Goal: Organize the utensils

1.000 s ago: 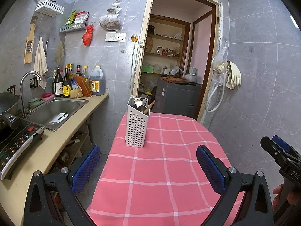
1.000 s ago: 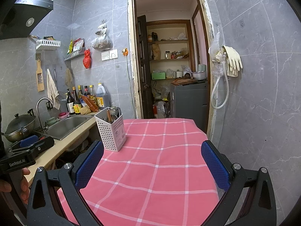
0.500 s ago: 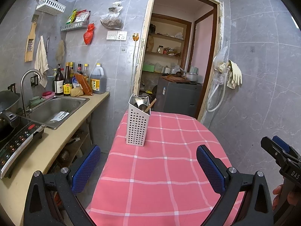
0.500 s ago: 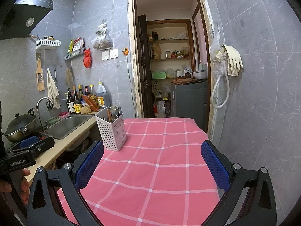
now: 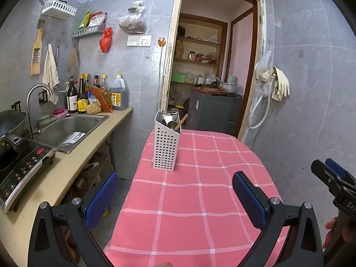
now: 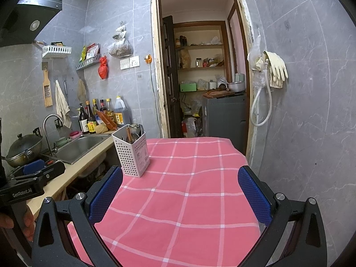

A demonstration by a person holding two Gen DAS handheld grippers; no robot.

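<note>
A white perforated utensil holder (image 5: 165, 146) stands on the pink checked tablecloth (image 5: 195, 200) at the table's far left; it also shows in the right wrist view (image 6: 131, 153). Metal utensils and a wooden handle (image 5: 182, 121) stick out of it. My left gripper (image 5: 175, 195) is open and empty, held above the near part of the table, well short of the holder. My right gripper (image 6: 180, 193) is open and empty over the table's near edge. Each gripper shows at the edge of the other's view, the right one (image 5: 333, 178) and the left one (image 6: 33, 175).
A counter (image 5: 73, 169) runs along the left with a sink (image 5: 71, 129), an induction cooker (image 5: 20, 169), a wok (image 6: 23, 149) and bottles (image 5: 95, 98). A doorway (image 5: 211, 66) opens behind the table. Tiled wall with a hose and gloves (image 5: 278, 84) on the right.
The left wrist view has tilted slightly, so the holder sits a little higher in frame. Both grippers stay open and empty; the right view is almost unchanged.
</note>
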